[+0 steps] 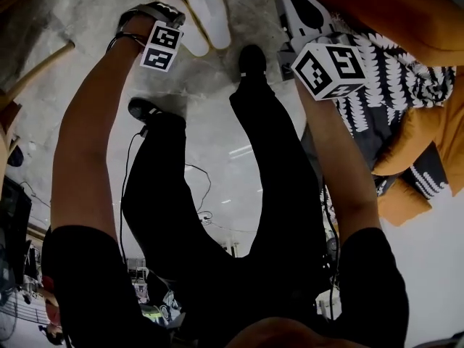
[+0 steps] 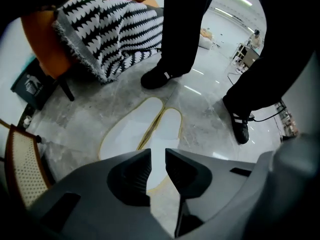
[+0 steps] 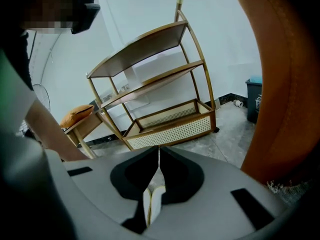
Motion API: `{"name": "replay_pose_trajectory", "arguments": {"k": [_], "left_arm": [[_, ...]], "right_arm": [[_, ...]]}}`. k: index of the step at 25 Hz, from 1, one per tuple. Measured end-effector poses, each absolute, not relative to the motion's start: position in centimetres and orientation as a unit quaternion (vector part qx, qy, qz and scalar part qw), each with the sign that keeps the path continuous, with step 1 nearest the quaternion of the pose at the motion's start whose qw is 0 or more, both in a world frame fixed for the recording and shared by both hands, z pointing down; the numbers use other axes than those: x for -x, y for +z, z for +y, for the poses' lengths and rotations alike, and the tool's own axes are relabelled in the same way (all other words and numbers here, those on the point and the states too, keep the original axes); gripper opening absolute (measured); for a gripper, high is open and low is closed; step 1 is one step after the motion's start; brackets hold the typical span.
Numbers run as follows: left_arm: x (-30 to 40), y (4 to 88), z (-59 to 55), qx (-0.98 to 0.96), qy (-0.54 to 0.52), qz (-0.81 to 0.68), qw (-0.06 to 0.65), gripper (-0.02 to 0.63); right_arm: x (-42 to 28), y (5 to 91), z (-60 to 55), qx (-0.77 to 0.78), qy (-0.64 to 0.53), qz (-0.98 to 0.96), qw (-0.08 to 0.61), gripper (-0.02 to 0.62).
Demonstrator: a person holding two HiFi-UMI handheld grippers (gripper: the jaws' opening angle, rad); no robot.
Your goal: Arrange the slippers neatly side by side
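Observation:
Two white slippers with yellow trim lie side by side on the grey floor, one (image 2: 125, 129) touching the other (image 2: 170, 129) along their inner edges. In the head view the same pair (image 1: 210, 13) lies at the top centre, just right of my left gripper (image 1: 156, 13). My left gripper (image 2: 158, 166) hangs above the pair and points steeply down, its jaws open with nothing between them. My right gripper (image 1: 293, 6) is held off to the right beside the armchair. In its own view the right gripper (image 3: 159, 154) has its jaws shut tip to tip; a pale strip shows low between them.
An orange armchair (image 1: 406, 20) with a black-and-white patterned blanket (image 1: 384, 85) stands at the right. The person's black shoes (image 1: 251, 60) stand close behind the slippers. A wooden shelf rack (image 3: 160, 94) and a blue bin (image 3: 254, 99) face the right gripper. A wicker chair (image 2: 22, 169) is at the left.

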State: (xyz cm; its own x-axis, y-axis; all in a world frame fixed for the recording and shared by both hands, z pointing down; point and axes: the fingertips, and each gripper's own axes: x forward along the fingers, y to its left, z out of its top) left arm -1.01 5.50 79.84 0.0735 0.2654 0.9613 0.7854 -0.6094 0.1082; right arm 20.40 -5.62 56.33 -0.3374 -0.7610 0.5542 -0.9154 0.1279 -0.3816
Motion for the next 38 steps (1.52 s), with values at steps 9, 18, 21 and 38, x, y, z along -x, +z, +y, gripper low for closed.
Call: {"name": "replay_pose_trajectory", "arguments": {"k": [9, 18, 21, 38], "left_arm": [[1.7, 56.8, -2.9, 0.86, -0.506, -0.052, 0.045, 0.023], [4.0, 25.0, -12.0, 0.91, -0.25, 0.313, -0.104, 0.018], [5.2, 15.0, -12.5, 0.907, -0.171, 0.365, -0.118, 0.018], [11.3, -17.1, -6.5, 0.842, 0.02, 0.539, -0.024, 0.018]], "right_arm": [[-13.6, 43.5, -8.1, -0.527, 0.326, -0.777, 0.109, 0.037], [-9.0, 21.1, -10.9, -0.483, 0.242, -0.835, 0.106, 0.035], [-8.4, 13.5, -10.5, -0.493, 0.22, -0.836, 0.099, 0.035], [-14.8, -16.9, -9.5, -0.416, 0.109, -0.903, -0.03, 0.032]]}}
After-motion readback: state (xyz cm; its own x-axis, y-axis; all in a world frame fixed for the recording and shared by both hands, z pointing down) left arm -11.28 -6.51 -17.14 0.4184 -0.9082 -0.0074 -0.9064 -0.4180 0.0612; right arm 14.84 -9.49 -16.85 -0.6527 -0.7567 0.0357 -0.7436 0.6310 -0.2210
